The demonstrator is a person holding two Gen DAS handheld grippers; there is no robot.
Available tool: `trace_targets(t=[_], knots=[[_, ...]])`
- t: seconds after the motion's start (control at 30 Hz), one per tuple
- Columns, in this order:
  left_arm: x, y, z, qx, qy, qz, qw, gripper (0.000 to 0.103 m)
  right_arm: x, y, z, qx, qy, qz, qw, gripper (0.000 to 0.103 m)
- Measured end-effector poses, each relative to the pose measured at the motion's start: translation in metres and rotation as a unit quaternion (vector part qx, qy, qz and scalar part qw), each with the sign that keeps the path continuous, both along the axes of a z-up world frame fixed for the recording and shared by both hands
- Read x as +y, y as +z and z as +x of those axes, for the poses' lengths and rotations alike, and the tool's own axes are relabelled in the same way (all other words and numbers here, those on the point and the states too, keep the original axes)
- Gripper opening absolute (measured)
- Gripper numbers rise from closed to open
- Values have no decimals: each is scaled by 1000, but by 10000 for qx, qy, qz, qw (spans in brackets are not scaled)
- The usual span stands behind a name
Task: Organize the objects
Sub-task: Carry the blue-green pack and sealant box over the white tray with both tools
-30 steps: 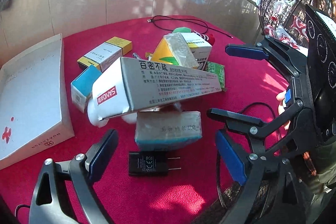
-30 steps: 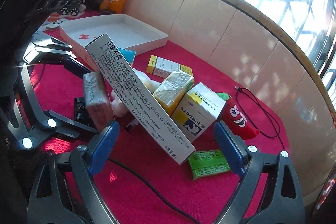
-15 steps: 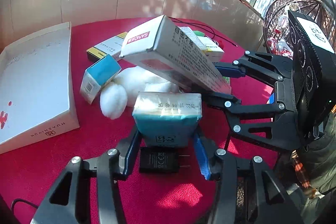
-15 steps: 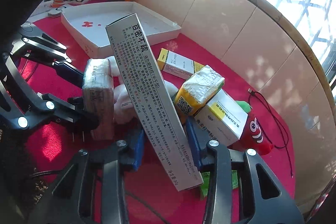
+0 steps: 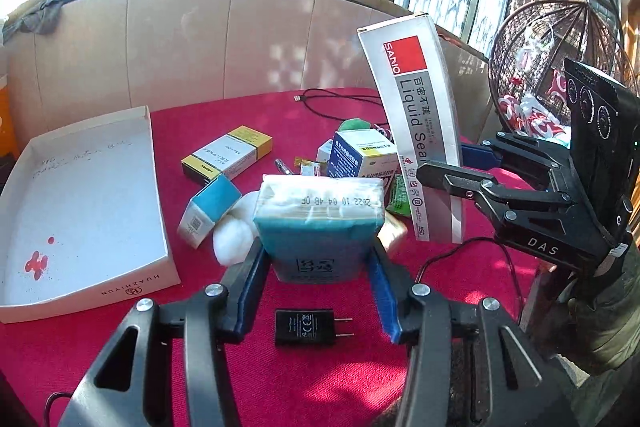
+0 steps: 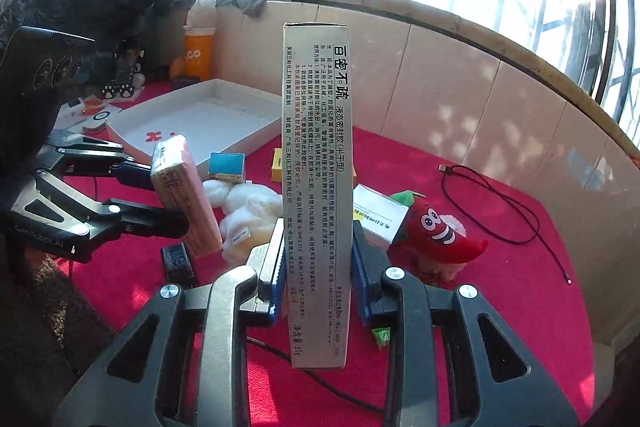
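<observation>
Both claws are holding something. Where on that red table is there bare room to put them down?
The white tray at the left is bare inside. Red cloth also lies bare near the black cable at the right, and in front of the black charger. The middle, around the yellow-ended box and chili toy, is crowded.

Tray [image 5: 100,283] left of box pile [image 5: 228,157] — charger [image 5: 308,327] before pile, cable [image 5: 340,99] behind, all on table [image 5: 280,387].

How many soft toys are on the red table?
2: a white fluffy toy in the middle of the clutter, and a red chilli toy to its right beside a white box. Others may be hidden.
</observation>
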State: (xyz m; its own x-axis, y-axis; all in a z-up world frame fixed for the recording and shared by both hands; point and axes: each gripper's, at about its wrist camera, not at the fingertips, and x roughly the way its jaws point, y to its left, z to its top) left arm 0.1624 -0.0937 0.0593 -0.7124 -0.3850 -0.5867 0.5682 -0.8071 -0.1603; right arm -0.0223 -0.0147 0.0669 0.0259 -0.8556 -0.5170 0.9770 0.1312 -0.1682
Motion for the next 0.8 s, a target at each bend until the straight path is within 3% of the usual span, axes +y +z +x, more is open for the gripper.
trace_targets(t=[0.23, 0.8], knots=[[4, 11, 10, 137, 179, -253, 9994, 49, 14, 16, -5, -405, -159, -332, 9985, 27], [-4, 31, 57, 522, 843, -557, 9935, 49, 22, 45, 15, -629, -53, -651, 9959, 27]])
